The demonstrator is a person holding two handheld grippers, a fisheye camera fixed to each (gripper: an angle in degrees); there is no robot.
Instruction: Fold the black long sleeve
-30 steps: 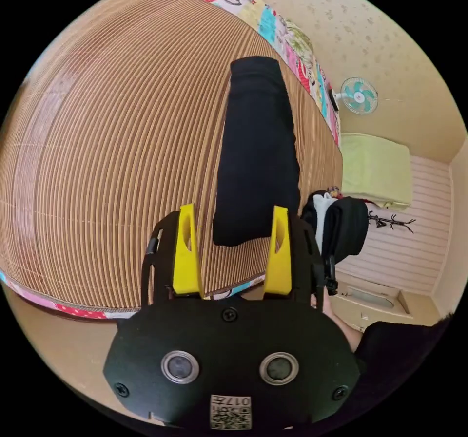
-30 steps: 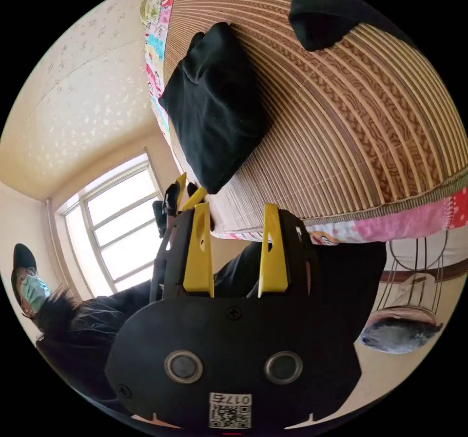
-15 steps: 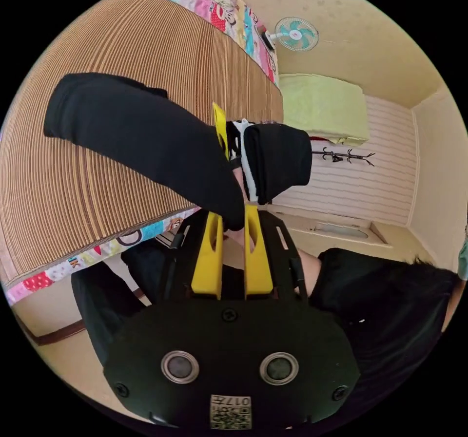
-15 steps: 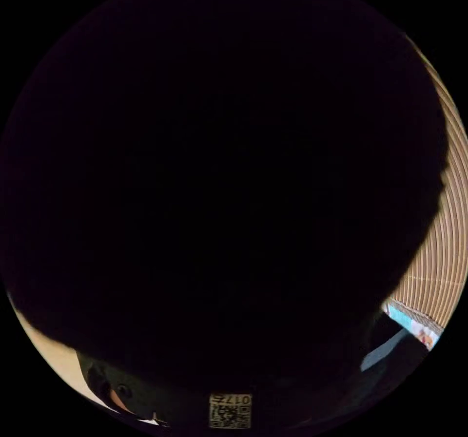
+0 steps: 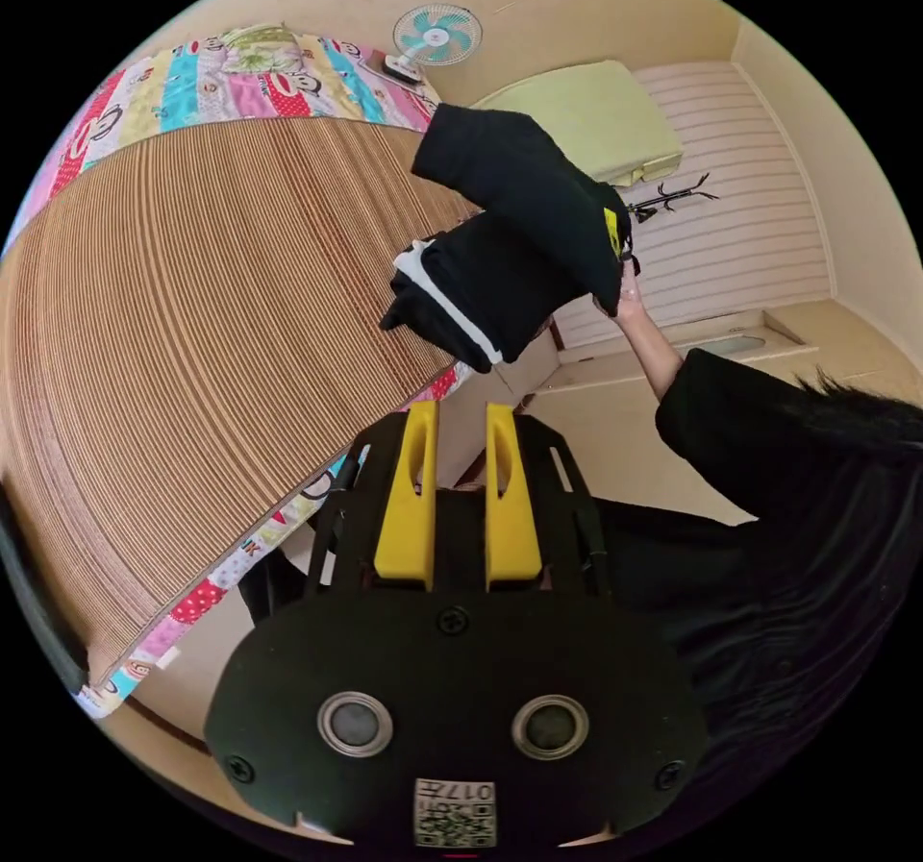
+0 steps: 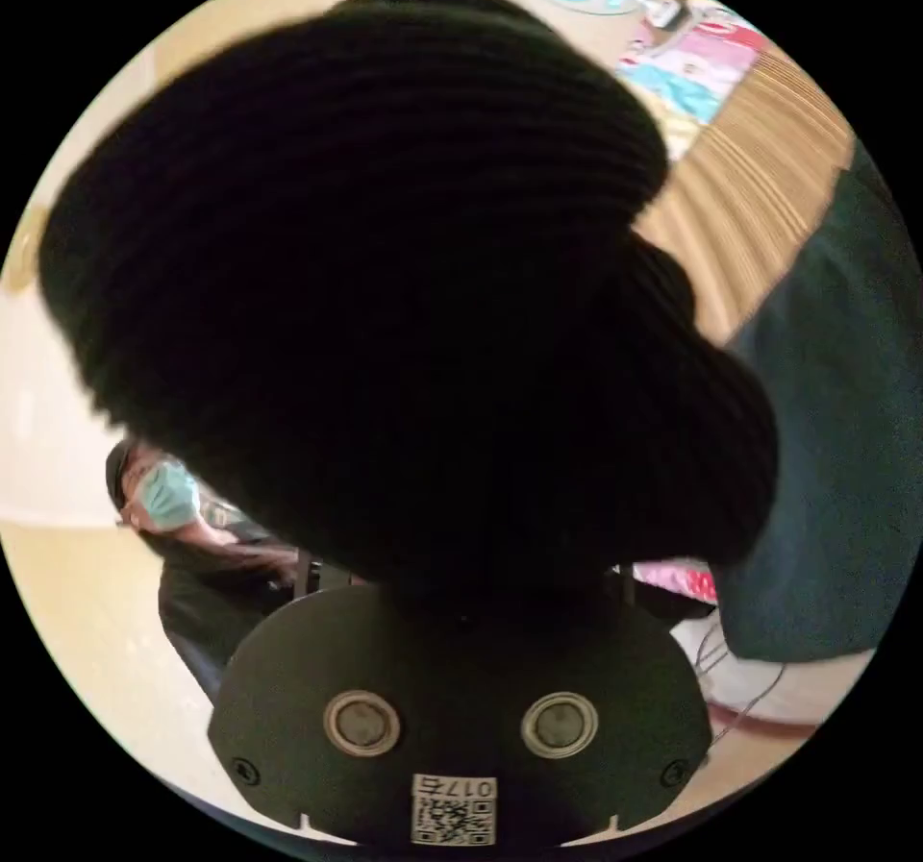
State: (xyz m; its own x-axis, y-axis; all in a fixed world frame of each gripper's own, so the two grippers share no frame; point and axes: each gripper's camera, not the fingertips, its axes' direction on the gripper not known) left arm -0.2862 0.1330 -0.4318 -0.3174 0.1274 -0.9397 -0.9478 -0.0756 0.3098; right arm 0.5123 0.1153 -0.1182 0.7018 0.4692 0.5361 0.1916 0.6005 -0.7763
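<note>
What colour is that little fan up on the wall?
The fan has teal blades in a white frame, clearest in the left gripper view.

long sleeve (image 5: 524,199) black | mat (image 5: 192,324) brown striped | quilt (image 5: 192,84) multicoloured patchwork | fan (image 5: 437,34) teal

We see a bedroom in a home: a bed (image 5: 192,324) under a bamboo mat, patchwork quilt (image 5: 240,79), wall fan (image 5: 437,34) and coat rack (image 5: 668,197).
</note>
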